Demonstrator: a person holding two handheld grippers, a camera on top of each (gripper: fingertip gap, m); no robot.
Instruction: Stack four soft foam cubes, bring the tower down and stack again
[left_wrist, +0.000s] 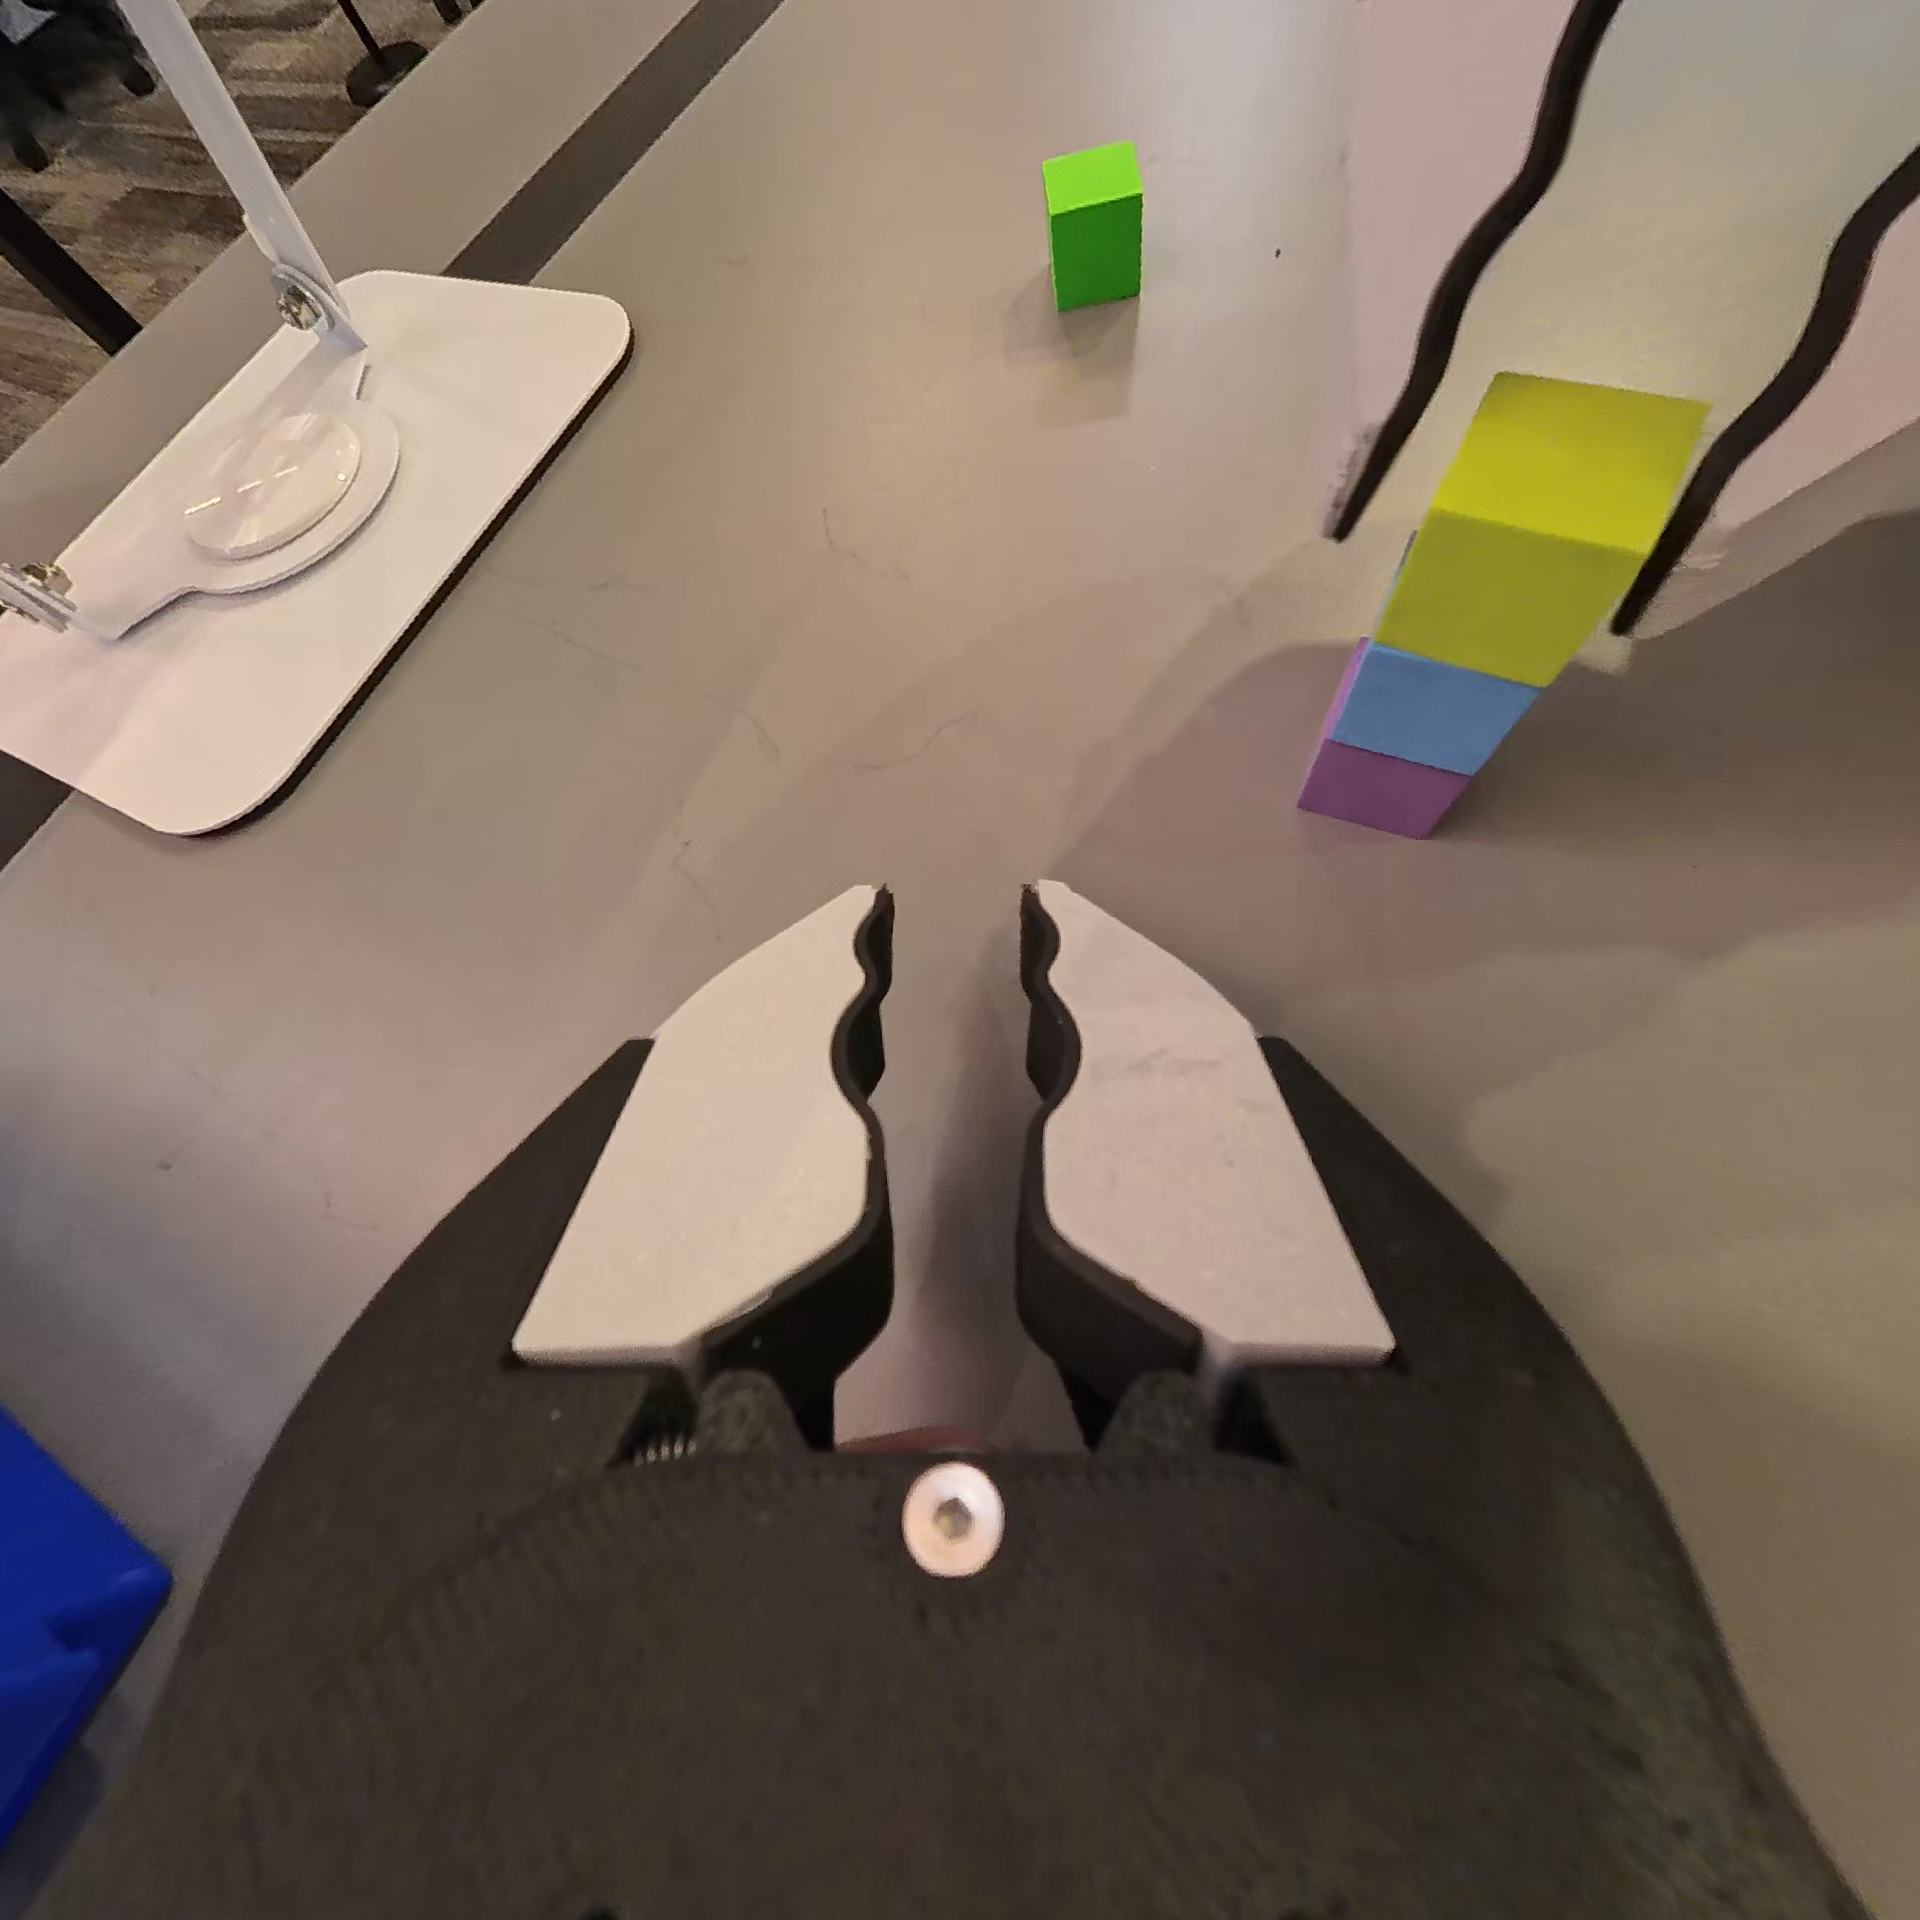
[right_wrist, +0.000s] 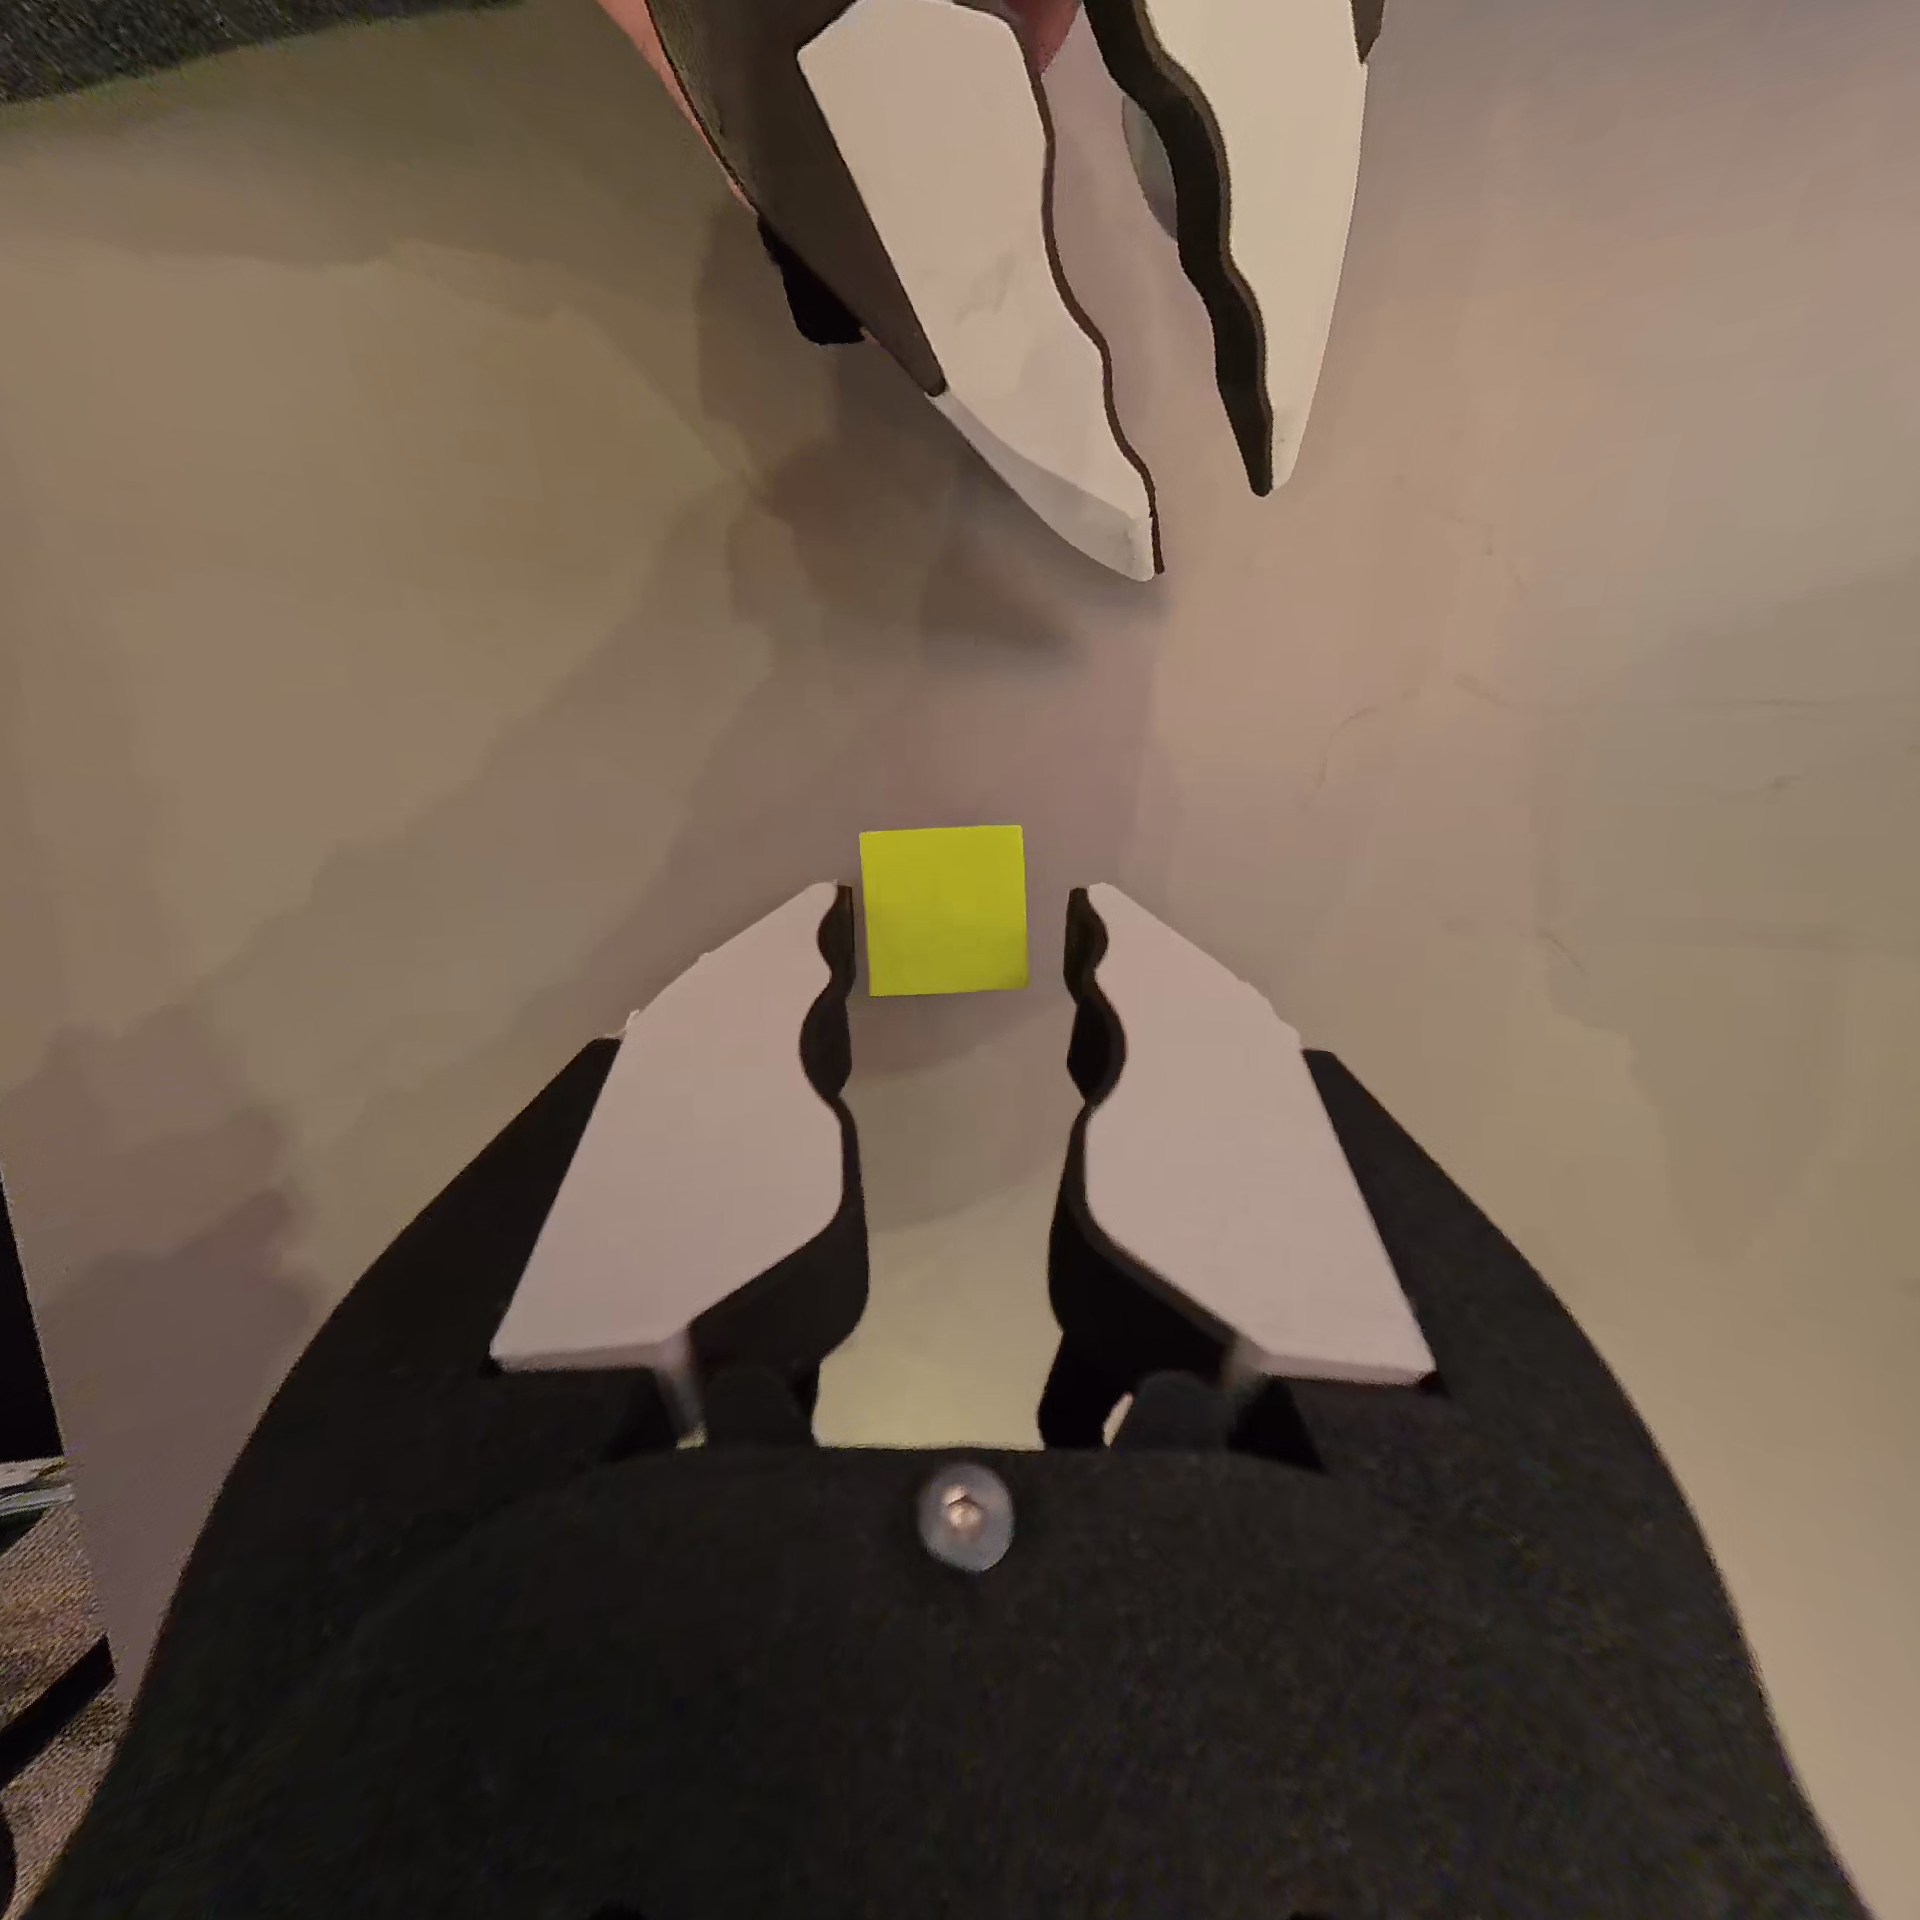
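Flanking yellow cube, right hand-held gripper pads clear.

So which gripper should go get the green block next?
Probably the left gripper. It is open with nothing in it, and the green block stands alone ahead of it on the table. The right gripper is open around the yellow block topping the tower.

- yellow-green cube, topmost
- blue cube beneath
- purple cube lowest
- bright green block
- grey table
- white stand base, dark-edged
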